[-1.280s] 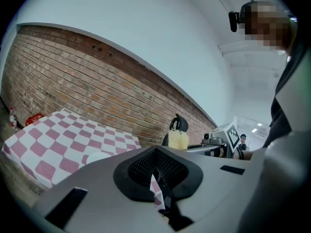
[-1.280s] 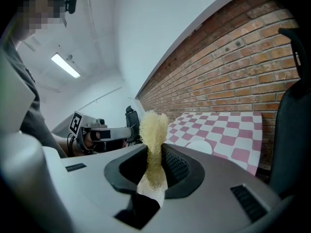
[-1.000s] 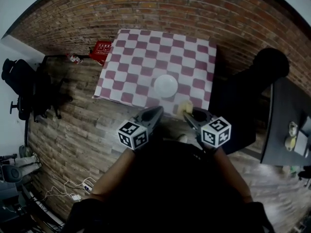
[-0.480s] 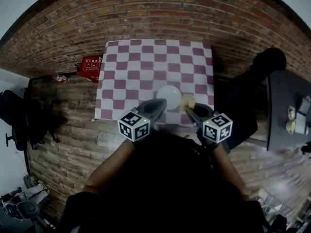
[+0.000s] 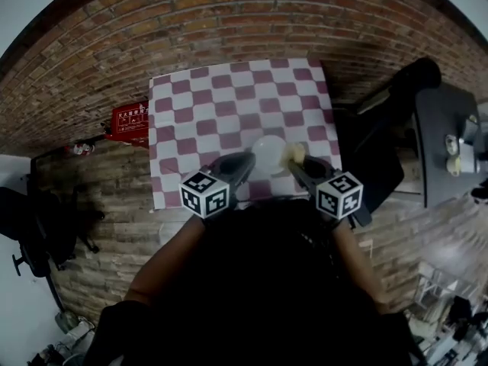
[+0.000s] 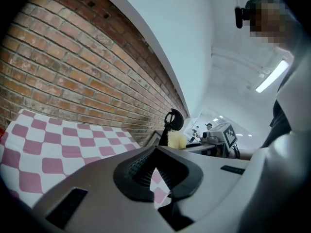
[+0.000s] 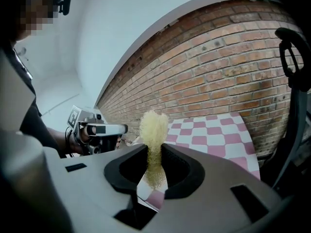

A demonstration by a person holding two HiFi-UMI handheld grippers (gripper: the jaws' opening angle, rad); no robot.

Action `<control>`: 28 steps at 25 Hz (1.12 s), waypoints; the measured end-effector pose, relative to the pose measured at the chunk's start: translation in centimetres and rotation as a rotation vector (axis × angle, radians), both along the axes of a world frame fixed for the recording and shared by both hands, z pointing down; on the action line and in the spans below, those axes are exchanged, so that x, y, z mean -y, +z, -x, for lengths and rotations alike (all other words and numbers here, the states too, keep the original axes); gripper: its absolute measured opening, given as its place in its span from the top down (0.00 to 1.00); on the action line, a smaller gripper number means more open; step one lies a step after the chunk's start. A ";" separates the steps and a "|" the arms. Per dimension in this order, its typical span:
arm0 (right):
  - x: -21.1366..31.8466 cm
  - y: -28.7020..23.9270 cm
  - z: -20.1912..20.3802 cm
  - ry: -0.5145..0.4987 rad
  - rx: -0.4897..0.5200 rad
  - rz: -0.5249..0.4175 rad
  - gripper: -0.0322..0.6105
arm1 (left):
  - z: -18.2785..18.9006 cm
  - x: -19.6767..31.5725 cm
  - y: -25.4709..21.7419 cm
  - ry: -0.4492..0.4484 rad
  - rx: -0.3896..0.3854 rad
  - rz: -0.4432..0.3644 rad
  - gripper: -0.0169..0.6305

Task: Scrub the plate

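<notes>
Above the checkered table (image 5: 229, 101), right gripper (image 7: 154, 171) fingers clamp a sponge (image 7: 154, 127); left gripper (image 6: 153, 173) fingers closed, empty.

The table (image 5: 229, 101) stands against the brick wall (image 5: 229, 21) ahead of me. The plate (image 5: 267, 149) lies on it, close to the near edge and right of the middle. My left gripper (image 5: 245, 160) reaches over that near edge just left of the plate. My right gripper (image 5: 294, 165) is just right of the plate, with the scrub pad (image 5: 297, 153) between its jaws, beside the plate's right rim. On the floor left of the table lies a box (image 5: 130, 120), with a bottle (image 5: 81, 149) farther left and an office chair (image 5: 38, 223) nearer me on that side. Right of the table stands a chair (image 5: 396, 105), and beyond it a desk (image 5: 446, 158).
</notes>
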State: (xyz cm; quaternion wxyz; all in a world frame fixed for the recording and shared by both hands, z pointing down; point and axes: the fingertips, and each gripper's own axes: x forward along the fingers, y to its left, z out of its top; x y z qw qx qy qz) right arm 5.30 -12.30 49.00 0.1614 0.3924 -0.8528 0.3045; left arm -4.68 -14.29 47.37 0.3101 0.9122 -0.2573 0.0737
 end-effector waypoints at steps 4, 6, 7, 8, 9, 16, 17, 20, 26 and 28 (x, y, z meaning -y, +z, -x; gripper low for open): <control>0.3 0.7 -0.3 0.028 -0.015 0.024 0.83 | 0.0 1.1 1.3 0.020 0.004 0.031 0.96; 0.7 1.4 -0.6 0.035 -0.021 0.035 0.83 | -0.4 1.6 2.2 0.020 0.019 0.045 0.96; 0.9 1.9 -0.8 0.034 -0.028 0.043 0.83 | -0.5 1.8 2.7 0.020 0.030 0.052 0.95; 1.0 2.4 -0.9 0.030 -0.035 0.054 0.83 | -0.6 2.0 3.3 0.022 0.041 0.060 0.95; 1.2 3.0 -1.0 0.026 -0.039 0.065 0.83 | -0.7 2.2 3.9 0.025 0.054 0.069 0.95; 3.5 6.8 -2.6 0.009 -0.071 0.140 0.83 | -1.8 4.0 8.0 0.028 0.142 0.120 0.95; 3.7 7.5 -2.7 0.004 -0.076 0.155 0.83 | -2.0 4.4 8.8 0.022 0.157 0.130 0.94; 4.3 9.6 -3.1 -0.019 -0.091 0.202 0.83 | -2.5 5.3 11.3 -0.003 0.205 0.161 0.90; 4.3 13.2 -3.3 -0.065 -0.083 0.297 0.83 | -2.6 5.7 15.6 -0.042 0.326 0.229 0.84; 4.3 14.0 -3.3 -0.082 -0.082 0.336 0.83 | -2.6 5.7 16.8 -0.051 0.345 0.259 0.82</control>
